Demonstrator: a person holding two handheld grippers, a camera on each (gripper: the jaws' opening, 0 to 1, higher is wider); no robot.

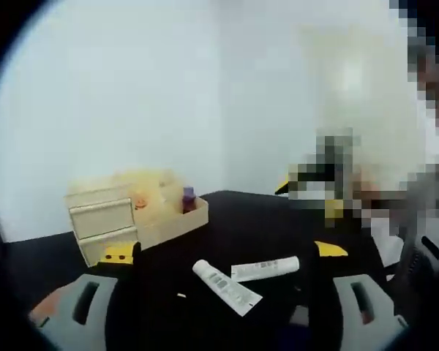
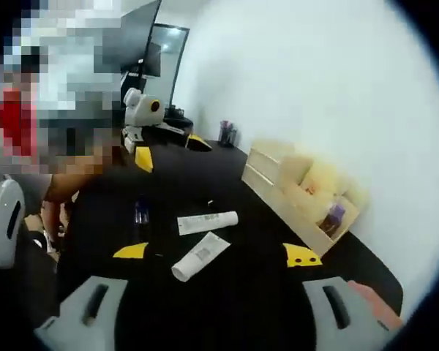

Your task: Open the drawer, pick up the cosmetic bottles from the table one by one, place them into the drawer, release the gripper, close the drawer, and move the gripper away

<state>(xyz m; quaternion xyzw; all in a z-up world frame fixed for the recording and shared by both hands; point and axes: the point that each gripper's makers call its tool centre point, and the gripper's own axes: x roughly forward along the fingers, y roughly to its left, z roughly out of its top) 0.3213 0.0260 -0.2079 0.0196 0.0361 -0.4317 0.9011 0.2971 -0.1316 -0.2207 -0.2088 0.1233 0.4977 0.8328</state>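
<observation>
Storage in the left gripper view was a pale wooden organizer [image 1: 135, 216] at left of centre on the black table [image 1: 241, 219], its two stacked drawers [image 1: 102, 219] both closed. A purple-capped bottle [image 1: 188, 199] stood in the open tray part beside them, with blurred yellowish things behind it. Two white tubes [image 1: 238, 281] lay touching, low in the middle of the frame, with bare table between them and the organizer. The left gripper [image 1: 223, 311] stood at the bottom, jaws spread wide and empty, one on either side of the tubes.

Storage in the right gripper view sat at right of centre, near the table's far edge by the white wall; the purple-capped bottle stood toward its lower-right end. The two tubes [image 2: 203, 240] lay at centre, touching, with a small dark bottle [image 2: 140, 212] just left of them. Open tabletop surrounded them. The right gripper [image 2: 216, 311] was wide open at the bottom, holding nothing.
</observation>
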